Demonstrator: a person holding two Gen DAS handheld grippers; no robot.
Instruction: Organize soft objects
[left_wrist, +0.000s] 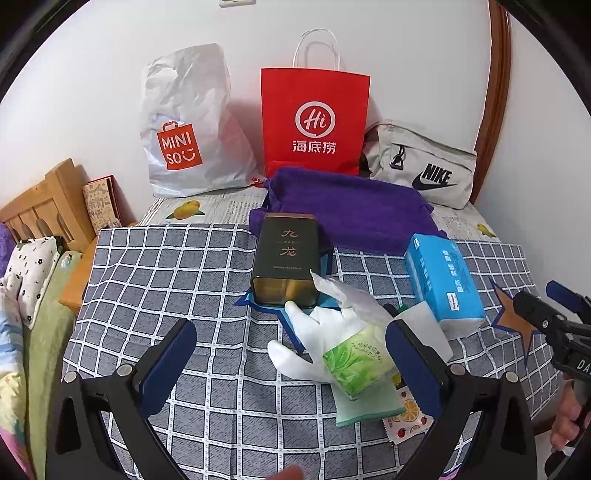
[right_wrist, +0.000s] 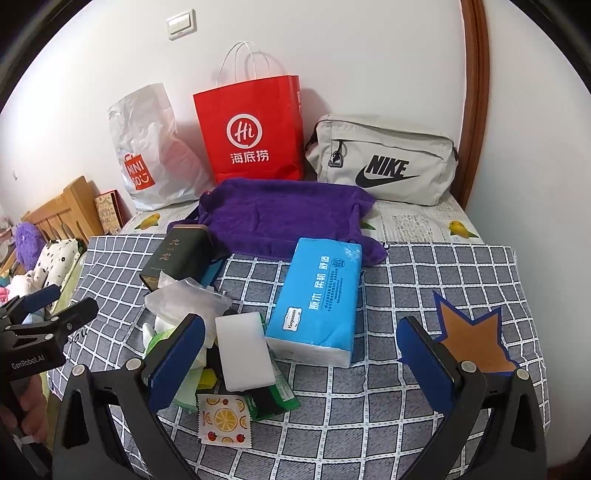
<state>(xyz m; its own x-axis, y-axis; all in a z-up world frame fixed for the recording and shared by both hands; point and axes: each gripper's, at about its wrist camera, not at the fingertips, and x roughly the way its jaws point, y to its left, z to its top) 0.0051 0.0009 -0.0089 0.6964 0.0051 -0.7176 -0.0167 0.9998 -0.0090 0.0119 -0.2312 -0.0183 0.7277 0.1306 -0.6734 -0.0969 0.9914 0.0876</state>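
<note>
A pile of soft things lies on the checked cloth (left_wrist: 166, 266): a white glove (left_wrist: 314, 332), a green tissue pack (left_wrist: 356, 363), a green cloth (left_wrist: 369, 408), a crumpled clear plastic bag (left_wrist: 351, 295) and a white sponge block (right_wrist: 245, 356). A blue tissue pack (right_wrist: 317, 299) lies to the right of them, also in the left wrist view (left_wrist: 443, 280). A purple towel (right_wrist: 280, 218) lies behind. My left gripper (left_wrist: 291, 362) is open, just short of the pile. My right gripper (right_wrist: 301, 358) is open, in front of the blue pack.
A dark tea tin (left_wrist: 286, 258) lies behind the pile. A Miniso bag (left_wrist: 184, 125), a red paper bag (left_wrist: 314, 122) and a grey Nike pouch (right_wrist: 384, 158) stand along the wall. A fruit-print wipe (right_wrist: 223, 419) lies near the front. A bed (left_wrist: 33, 266) is at left.
</note>
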